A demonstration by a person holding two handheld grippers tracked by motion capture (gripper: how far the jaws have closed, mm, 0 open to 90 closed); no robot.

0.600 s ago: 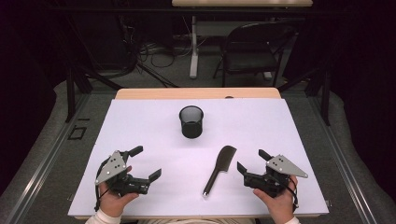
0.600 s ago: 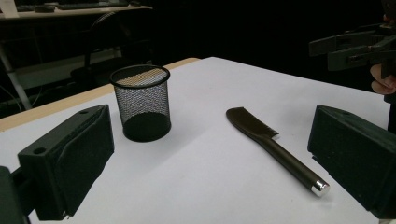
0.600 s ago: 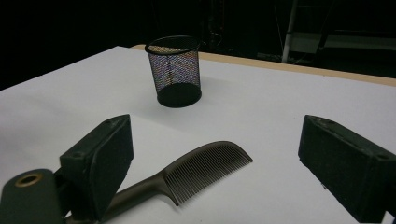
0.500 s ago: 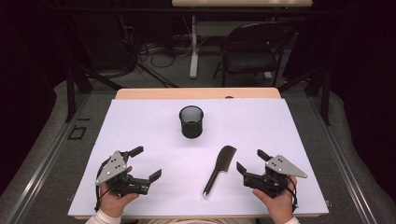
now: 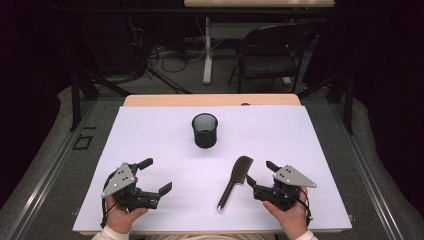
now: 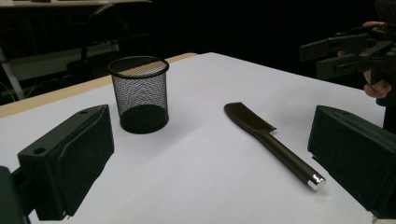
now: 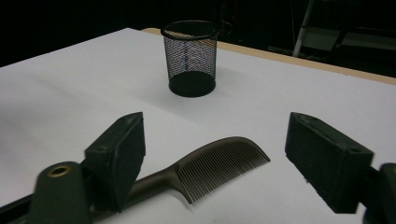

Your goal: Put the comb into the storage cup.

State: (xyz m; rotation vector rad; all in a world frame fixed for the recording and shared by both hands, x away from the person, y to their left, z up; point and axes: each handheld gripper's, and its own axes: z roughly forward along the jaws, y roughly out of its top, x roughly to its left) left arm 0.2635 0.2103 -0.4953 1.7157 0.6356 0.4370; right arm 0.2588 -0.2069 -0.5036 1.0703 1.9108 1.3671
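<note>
A dark comb (image 5: 235,182) lies flat on the white table (image 5: 150,130), teeth end toward the far side and handle toward me. A black mesh cup (image 5: 205,130) stands upright behind it, near the table's middle. My right gripper (image 5: 259,173) is open just right of the comb. In the right gripper view its jaws stand wide apart (image 7: 215,133) over the comb's toothed end (image 7: 219,163) without touching it, and the cup (image 7: 191,56) stands beyond. My left gripper (image 5: 159,175) is open at the near left, holding nothing. The left gripper view looks between its jaws (image 6: 210,135) at the comb (image 6: 261,130) and the cup (image 6: 140,93).
A wooden strip (image 5: 210,100) runs along the table's far edge. A dark chair (image 5: 272,55) and cables stand on the floor behind. Bare white surface lies between the cup and both grippers.
My right gripper has edged slightly left toward the comb. The left gripper, the comb and the cup have kept still.
</note>
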